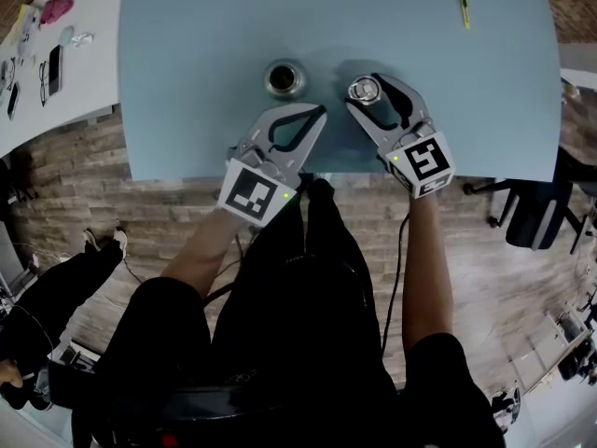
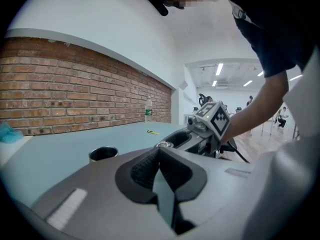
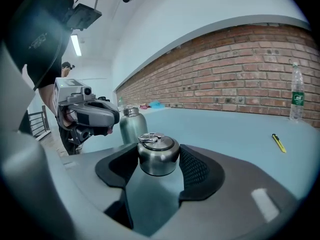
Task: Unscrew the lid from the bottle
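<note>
A yellow pen (image 1: 464, 9) lies toward the right edge of the blue tabletop (image 1: 205, 26), well apart from the work; a clear plastic water bottle (image 3: 297, 98) stands at the far edge, against the brick wall (image 2: 75, 89); a white side table (image 1: 93, 59) to the left carries small clutter (too small to name). The steel bottle (image 1: 284, 78) stands upright and open-mouthed near the near edge, about midway along it; nothing lies between it and either gripper. The left gripper (image 1: 320, 112) reaches in over the near edge, just right of the bottle and apart from it, tipped slightly downward, its jaws pressed together on nothing. The right gripper (image 1: 366, 84), beside it, angles down over the same edge, its jaws clamped on the lid (image 3: 158, 154), which is off the bottle.
</note>
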Demonstrator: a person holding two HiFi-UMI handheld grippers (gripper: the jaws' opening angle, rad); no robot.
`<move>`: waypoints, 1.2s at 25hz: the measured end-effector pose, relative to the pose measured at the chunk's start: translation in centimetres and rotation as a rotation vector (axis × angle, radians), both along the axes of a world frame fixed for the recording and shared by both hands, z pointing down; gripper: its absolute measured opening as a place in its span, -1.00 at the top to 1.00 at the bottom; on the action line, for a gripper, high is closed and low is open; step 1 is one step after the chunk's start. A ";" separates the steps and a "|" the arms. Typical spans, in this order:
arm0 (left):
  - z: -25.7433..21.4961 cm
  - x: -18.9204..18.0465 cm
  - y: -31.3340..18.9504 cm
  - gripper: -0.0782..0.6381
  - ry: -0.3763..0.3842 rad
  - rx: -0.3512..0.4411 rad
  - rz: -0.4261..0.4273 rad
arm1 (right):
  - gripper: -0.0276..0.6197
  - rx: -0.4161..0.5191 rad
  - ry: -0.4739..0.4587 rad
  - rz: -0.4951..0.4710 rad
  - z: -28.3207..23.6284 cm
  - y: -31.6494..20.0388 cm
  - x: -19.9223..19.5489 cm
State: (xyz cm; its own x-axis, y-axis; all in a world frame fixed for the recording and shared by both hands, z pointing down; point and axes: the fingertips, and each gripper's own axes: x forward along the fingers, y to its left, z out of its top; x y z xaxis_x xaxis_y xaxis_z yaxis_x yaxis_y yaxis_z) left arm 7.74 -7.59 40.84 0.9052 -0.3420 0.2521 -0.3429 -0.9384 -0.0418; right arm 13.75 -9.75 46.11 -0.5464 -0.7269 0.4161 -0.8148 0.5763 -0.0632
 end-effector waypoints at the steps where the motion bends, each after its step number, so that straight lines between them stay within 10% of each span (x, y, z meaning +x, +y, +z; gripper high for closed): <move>1: 0.2 0.0 0.1 0.78 -0.003 -0.001 -0.001 | 0.11 -0.009 0.007 0.004 0.3 0.0 0.0; 30: 3.8 -0.3 0.5 0.78 -0.065 -0.050 -0.033 | 0.10 -0.107 0.199 0.059 3.9 -1.6 -0.3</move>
